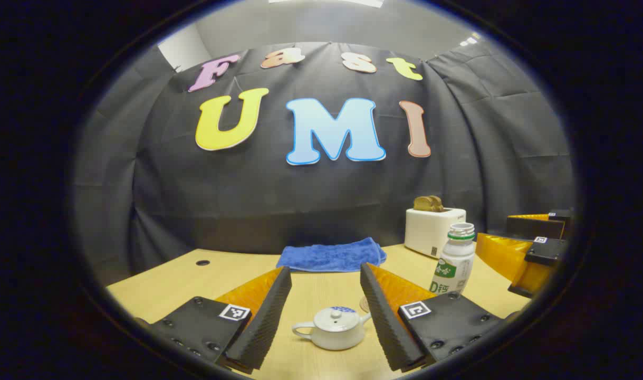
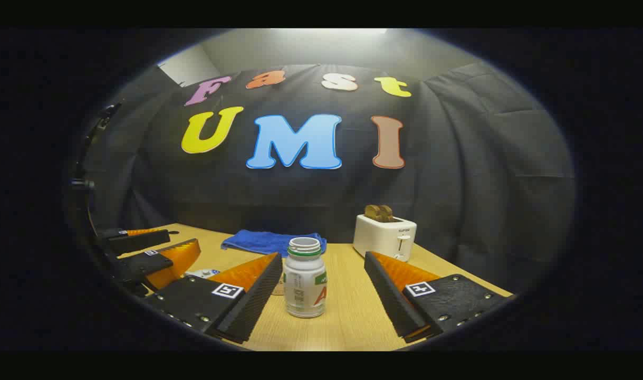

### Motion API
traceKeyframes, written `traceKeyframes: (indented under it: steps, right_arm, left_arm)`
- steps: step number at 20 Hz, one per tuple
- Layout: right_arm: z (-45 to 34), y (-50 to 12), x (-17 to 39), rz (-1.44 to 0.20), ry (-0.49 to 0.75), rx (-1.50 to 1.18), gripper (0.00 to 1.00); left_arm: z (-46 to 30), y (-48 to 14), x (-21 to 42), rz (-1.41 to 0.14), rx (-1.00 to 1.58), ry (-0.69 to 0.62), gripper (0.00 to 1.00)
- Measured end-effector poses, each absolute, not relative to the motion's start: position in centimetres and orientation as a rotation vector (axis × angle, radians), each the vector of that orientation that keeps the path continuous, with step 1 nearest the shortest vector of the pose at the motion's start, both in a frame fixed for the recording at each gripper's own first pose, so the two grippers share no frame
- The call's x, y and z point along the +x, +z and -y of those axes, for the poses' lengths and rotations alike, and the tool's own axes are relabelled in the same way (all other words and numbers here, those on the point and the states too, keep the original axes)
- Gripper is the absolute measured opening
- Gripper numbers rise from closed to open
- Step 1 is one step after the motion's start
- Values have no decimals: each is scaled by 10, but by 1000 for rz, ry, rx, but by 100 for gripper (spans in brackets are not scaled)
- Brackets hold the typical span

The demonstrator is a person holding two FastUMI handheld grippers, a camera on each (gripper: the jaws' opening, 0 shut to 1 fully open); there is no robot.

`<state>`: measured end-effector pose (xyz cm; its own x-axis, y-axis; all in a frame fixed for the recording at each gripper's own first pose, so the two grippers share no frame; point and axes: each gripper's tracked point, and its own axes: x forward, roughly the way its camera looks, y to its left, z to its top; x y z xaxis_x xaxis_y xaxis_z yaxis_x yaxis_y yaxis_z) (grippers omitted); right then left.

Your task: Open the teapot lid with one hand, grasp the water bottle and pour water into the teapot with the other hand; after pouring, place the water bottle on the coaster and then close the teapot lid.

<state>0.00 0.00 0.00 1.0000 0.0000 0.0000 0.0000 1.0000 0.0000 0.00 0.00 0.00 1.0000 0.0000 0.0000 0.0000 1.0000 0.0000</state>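
Left gripper (image 1: 321, 316): spread wide above the pale wooden desk (image 1: 168, 279), clasping nothing.
Small white ceramic teapot (image 1: 334, 328): upright on the desk between the left gripper's fingers, touching neither; lid with round knob still seated; contents hidden.
Round coaster (image 1: 364, 304): flat, just behind the teapot's spout, mostly hidden.
Folded blue towel (image 1: 332, 254): lying at the desk's far edge.
White plastic water bottle with green label (image 2: 304, 285): upright, uncapped, between the right gripper's fingers, apart from both; fill level not discernible.
Right gripper (image 2: 321, 293): spread wide, untouched by the bottle.
White toaster (image 2: 384, 236): far right, brown bread slices in its slots.
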Motion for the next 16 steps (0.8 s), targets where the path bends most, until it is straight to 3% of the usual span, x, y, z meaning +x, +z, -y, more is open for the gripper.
traceKeyframes:
  steps: [16]
  right_arm:
    - [18,-39,13,-84,-4,31,96]
  left_arm:
    - [10,-79,50,-175,-15,-10,79]
